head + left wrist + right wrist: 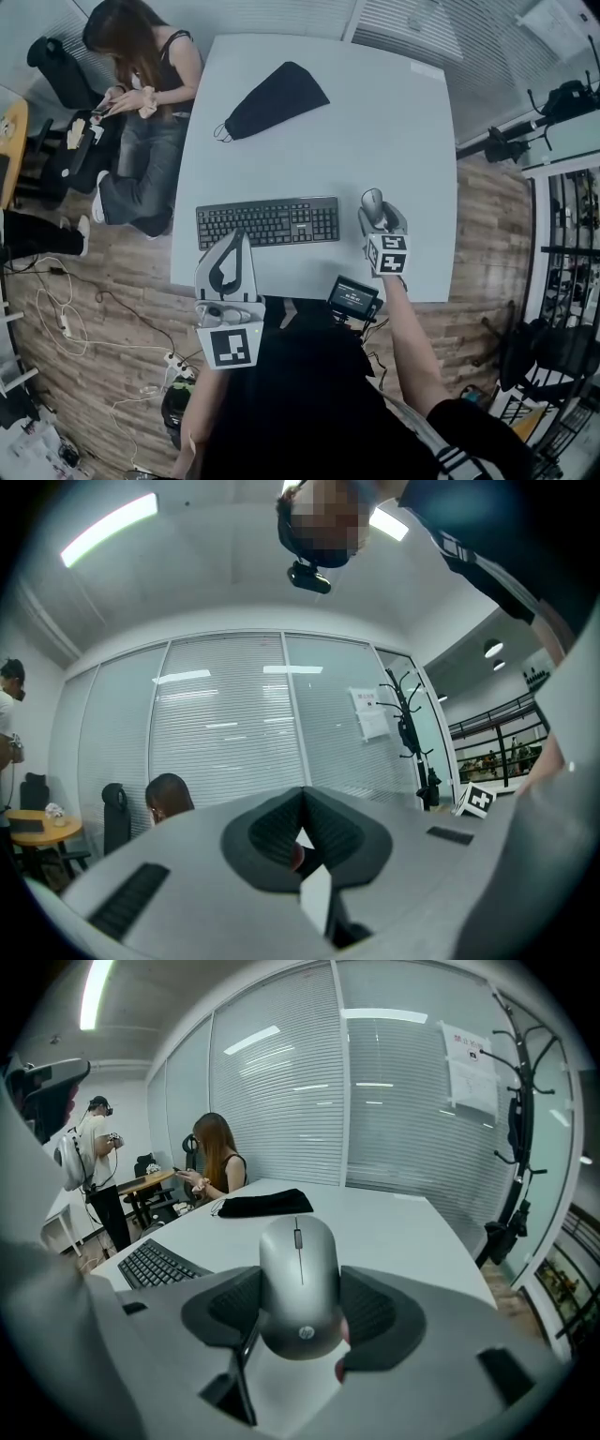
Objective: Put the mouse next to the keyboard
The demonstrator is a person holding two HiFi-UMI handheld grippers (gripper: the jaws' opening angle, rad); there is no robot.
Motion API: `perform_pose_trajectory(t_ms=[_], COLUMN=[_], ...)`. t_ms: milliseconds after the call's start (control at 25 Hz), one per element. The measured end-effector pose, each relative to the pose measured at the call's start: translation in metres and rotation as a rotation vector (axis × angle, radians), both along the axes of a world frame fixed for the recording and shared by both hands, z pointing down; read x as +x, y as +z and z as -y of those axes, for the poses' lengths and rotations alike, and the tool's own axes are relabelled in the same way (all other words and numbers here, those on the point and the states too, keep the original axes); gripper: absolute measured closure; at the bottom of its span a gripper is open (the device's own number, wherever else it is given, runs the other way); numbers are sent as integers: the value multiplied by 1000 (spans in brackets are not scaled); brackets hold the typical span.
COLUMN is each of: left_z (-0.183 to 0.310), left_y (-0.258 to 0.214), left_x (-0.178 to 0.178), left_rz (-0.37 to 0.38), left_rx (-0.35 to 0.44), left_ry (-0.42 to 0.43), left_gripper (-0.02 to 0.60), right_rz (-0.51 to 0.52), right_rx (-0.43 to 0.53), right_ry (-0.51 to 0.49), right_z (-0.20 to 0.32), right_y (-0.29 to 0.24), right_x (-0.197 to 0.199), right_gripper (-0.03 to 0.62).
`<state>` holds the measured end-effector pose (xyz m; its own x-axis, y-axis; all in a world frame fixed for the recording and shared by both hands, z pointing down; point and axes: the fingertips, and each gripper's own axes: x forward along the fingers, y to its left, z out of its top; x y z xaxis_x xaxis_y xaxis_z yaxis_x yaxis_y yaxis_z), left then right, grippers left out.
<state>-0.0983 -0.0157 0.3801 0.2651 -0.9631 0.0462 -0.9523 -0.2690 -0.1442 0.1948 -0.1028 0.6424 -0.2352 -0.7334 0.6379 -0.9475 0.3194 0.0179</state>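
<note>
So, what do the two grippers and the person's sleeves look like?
Both the left gripper and the right gripper have light grey, wedge-shaped jaws with dark ribbed pads inside. Each carries a white cube with black square markers. The person wears a black top; the right sleeve has white stripes.

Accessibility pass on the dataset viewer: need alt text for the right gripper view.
The right gripper clamps a grey mouse between its fingers, over a white table. A black keyboard lies to the left, a black pouch farther back; a person sits beyond the table.
</note>
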Motion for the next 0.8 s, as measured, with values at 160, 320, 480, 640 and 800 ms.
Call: perform_pose_trajectory(t_ms=[160,320,480,640,800], left_z=[0,-1,-3,-1,-6], left_y=[3,4,10,8,12], left_x=[1,4,6,9,9], left_rz=[21,49,97,62,79], left_rx=[-9,-13,-39,-25,-41], left_ry=[10,36,63,55,58], left_gripper=[580,580,580,580,580], right_rz=[-12,-28,-22,-27,-37], right_rx=[-27,-43,-73,-100,-132], right_ry=[14,21,37,34,40], right_z=[-1,-1,-4,-4,-10], right_y=[12,21,35,47,63], right_x=[6,10,12,12,14], right_gripper=[330,332,330,332,332])
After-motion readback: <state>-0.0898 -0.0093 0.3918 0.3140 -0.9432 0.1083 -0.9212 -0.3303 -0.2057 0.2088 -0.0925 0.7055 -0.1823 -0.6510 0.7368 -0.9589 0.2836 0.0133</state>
